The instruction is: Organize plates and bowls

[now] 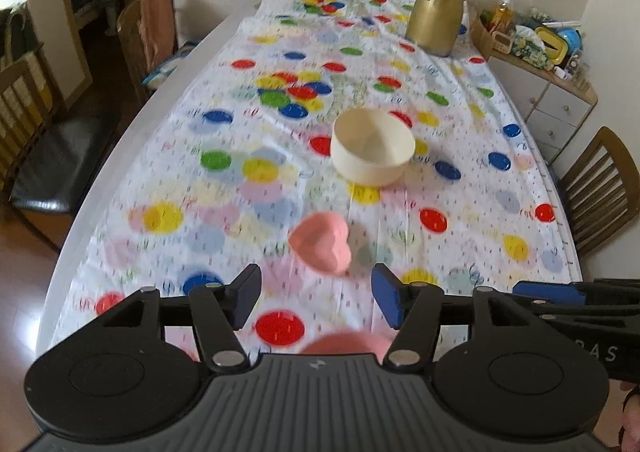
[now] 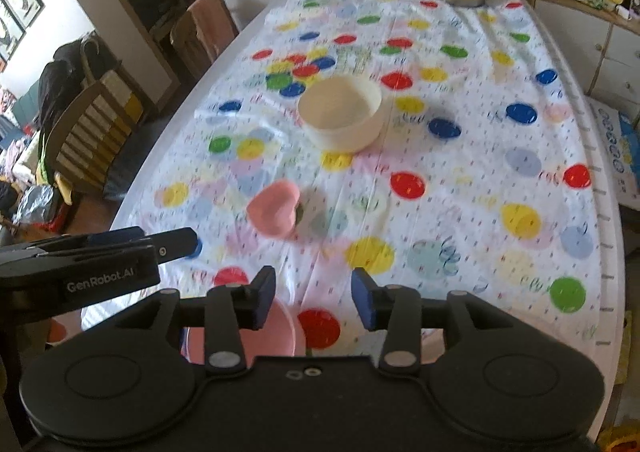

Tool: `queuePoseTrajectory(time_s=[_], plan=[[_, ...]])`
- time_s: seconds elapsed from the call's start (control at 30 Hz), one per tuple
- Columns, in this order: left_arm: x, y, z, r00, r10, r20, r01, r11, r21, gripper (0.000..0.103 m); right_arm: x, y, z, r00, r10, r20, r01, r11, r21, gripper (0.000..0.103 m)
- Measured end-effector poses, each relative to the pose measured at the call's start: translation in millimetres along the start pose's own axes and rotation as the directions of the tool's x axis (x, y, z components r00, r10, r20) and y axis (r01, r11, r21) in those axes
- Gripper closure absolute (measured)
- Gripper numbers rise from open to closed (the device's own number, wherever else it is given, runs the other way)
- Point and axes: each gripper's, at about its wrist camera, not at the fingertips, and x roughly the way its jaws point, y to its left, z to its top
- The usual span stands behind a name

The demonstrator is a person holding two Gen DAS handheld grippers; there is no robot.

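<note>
left gripper (image 1: pixel 316 294) and right gripper (image 2: pixel 314 302): jaws spread, nothing held. the heart-shaped dish (image 1: pixel 320 248) looks light, rigid, probably slippery; pinch its rim wall.

Both wrist cameras look steeply down and forward along their own jaws, from close above the near end of the bench (image 1: pixel 192 64). Side by side, they share the cream bowl (image 1: pixel 373 152), pink heart dish (image 1: pixel 321 248) and gold jug (image 1: pixel 436 12).
</note>
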Motion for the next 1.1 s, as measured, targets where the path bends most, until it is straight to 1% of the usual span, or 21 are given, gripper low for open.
queuePoseTrajectory(time_s=[0.03, 0.07, 0.1, 0.17, 0.23, 0.27, 0.4, 0.47, 0.5, 0.53, 0.6, 0.77, 0.93, 1.03, 1.1], plan=[[3, 0, 6, 1.000, -0.003, 0.001, 0.003, 1.000, 0.008, 0.043, 0, -1, 4, 1.000, -0.009, 0.008, 0.009, 1.000, 0.004, 0.057], [5, 0, 11, 1.000, -0.007, 0.001, 0.007, 1.000, 0.014, 0.043, 0, -2, 9, 1.000, -0.019, 0.017, 0.019, 1.000, 0.012, 0.052], [8, 0, 16, 1.000, -0.011, 0.003, 0.011, 1.000, 0.020, 0.043, 0, -4, 13, 0.999, -0.025, 0.025, 0.025, 0.999, 0.024, 0.045], [14, 0, 26, 1.000, -0.023, 0.007, 0.022, 0.999, 0.034, 0.043, 1, -8, 21, 0.998, -0.036, 0.042, 0.034, 0.998, 0.045, 0.035], [21, 1, 38, 1.000, -0.029, 0.012, 0.029, 0.998, 0.048, 0.043, 5, -9, 30, 0.997, -0.054, 0.052, 0.051, 0.997, 0.053, 0.032], [24, 2, 42, 0.999, -0.033, 0.012, 0.032, 0.998, 0.052, 0.040, 8, -10, 35, 0.997, -0.060, 0.053, 0.057, 0.997, 0.056, 0.030], [40, 5, 64, 0.999, -0.045, 0.017, 0.043, 0.996, 0.075, 0.031, 20, -10, 52, 0.994, -0.077, 0.074, 0.072, 0.995, 0.068, 0.017], [50, 7, 73, 0.999, -0.052, 0.011, 0.051, 0.995, 0.087, 0.026, 29, -11, 62, 0.993, -0.083, 0.080, 0.077, 0.994, 0.075, 0.014], [55, 9, 78, 0.998, -0.055, 0.008, 0.054, 0.994, 0.091, 0.025, 33, -11, 66, 0.993, -0.087, 0.081, 0.080, 0.993, 0.083, 0.010], [61, 10, 83, 0.998, -0.058, 0.005, 0.057, 0.994, 0.095, 0.025, 38, -12, 71, 0.992, -0.093, 0.084, 0.085, 0.992, 0.092, 0.009], [73, 11, 93, 0.998, -0.063, -0.003, 0.063, 0.993, 0.100, 0.025, 46, -14, 80, 0.990, -0.108, 0.090, 0.099, 0.989, 0.106, 0.008], [109, 16, 118, 0.997, -0.068, -0.026, 0.071, 0.992, 0.104, 0.025, 72, -22, 101, 0.988, -0.138, 0.074, 0.126, 0.980, 0.153, 0.008], [148, 17, 137, 0.993, -0.095, -0.068, 0.102, 0.989, 0.111, 0.025, 99, -36, 118, 0.986, -0.162, 0.051, 0.149, 0.970, 0.190, 0.009], [169, 16, 144, 0.990, -0.107, -0.094, 0.117, 0.987, 0.110, 0.025, 116, -45, 128, 0.981, -0.189, 0.035, 0.177, 0.961, 0.212, 0.012], [181, 14, 146, 0.987, -0.114, -0.111, 0.126, 0.986, 0.111, 0.025, 126, -52, 133, 0.979, -0.201, 0.023, 0.190, 0.954, 0.232, 0.016]])
